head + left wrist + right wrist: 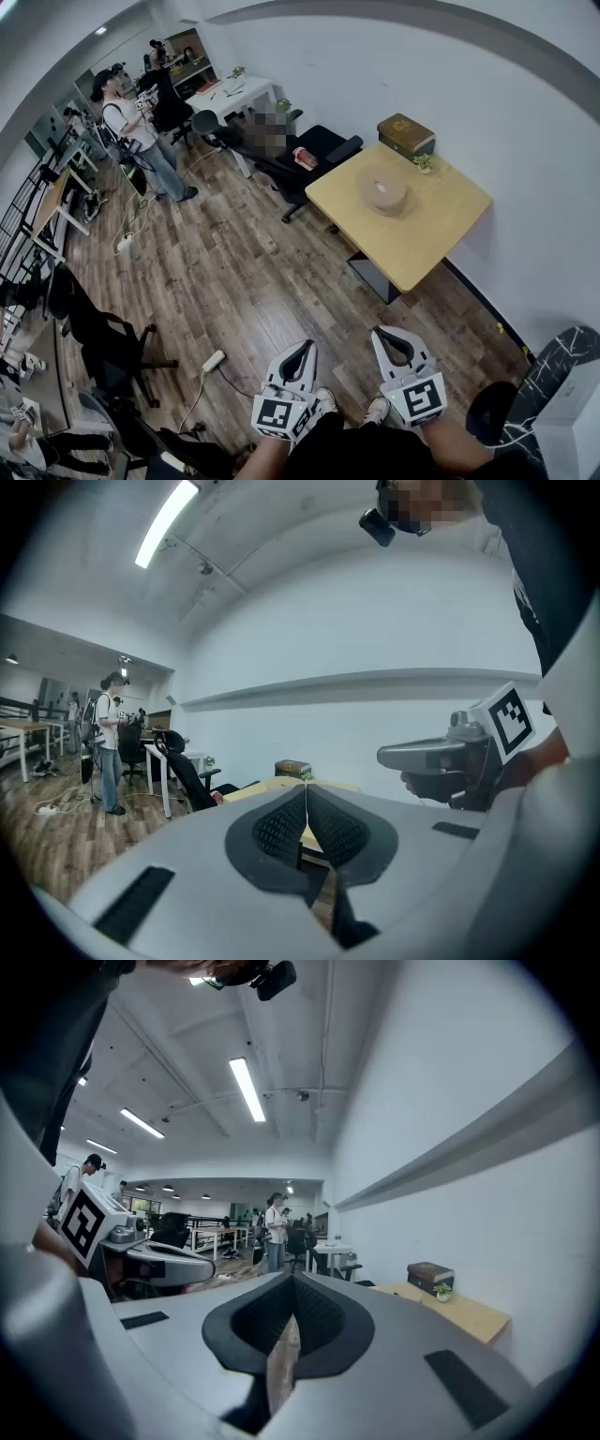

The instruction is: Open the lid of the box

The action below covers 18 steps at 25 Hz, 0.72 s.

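Observation:
A round tan box [384,192] with a flat lid sits in the middle of the light wooden table [441,234]. A dark rectangular box [406,134] and a small potted plant [424,162] stand at the table's far corner by the wall. Both grippers are low in the head view, well short of the table and over the wooden floor. My left gripper [305,345] and right gripper [380,330] are both shut with nothing between the jaws. In the left gripper view the shut gripper [305,787] points toward the dark box [292,768]. From the right gripper [292,1279] the dark box [430,1277] lies off to the right.
A black office chair [305,155] stands against the table's left side. A person [136,131] stands further back by a white desk [230,94]. A power strip [214,360] and cable lie on the floor at my left, beside another black chair [108,347]. A white wall borders the table's right.

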Available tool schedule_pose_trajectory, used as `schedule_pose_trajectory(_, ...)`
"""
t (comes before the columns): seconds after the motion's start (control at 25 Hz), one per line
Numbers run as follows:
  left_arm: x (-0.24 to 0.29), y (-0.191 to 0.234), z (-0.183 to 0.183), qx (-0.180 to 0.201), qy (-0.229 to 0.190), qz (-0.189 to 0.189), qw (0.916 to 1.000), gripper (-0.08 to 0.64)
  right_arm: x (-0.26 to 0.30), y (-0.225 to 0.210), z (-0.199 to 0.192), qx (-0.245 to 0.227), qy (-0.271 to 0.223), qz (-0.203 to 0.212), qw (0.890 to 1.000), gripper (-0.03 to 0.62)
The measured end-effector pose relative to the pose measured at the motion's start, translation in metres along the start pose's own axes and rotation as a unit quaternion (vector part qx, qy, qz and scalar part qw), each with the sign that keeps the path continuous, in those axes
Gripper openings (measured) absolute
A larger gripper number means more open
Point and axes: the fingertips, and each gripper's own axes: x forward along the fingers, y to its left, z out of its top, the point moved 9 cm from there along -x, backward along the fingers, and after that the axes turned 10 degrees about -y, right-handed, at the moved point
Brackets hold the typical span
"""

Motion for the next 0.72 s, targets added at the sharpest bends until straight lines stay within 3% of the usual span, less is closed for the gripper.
schedule_pose_trajectory(0.36, -0.020, -0.005, 0.010, -0.020, 0.008, -0.005, 0.9998, 0.021, -0.011, 0.019, 0.012, -0.022, -0.004, 0.003, 1.000, 0.018)
schedule_pose_trajectory(0.56, -0.019, -0.006, 0.009, -0.037, 0.004, -0.022, 0.9991, 0.021, 0.000, 0.031, 0.023, -0.092, 0.000, 0.046, 0.995, 0.020)
schedule_pose_trajectory(0.72, -0.020, 0.005, 0.011, -0.043, 0.005, -0.022, 0.9988, 0.021, 0.008, 0.041, 0.023, -0.086, -0.010, 0.040, 0.995, 0.020)
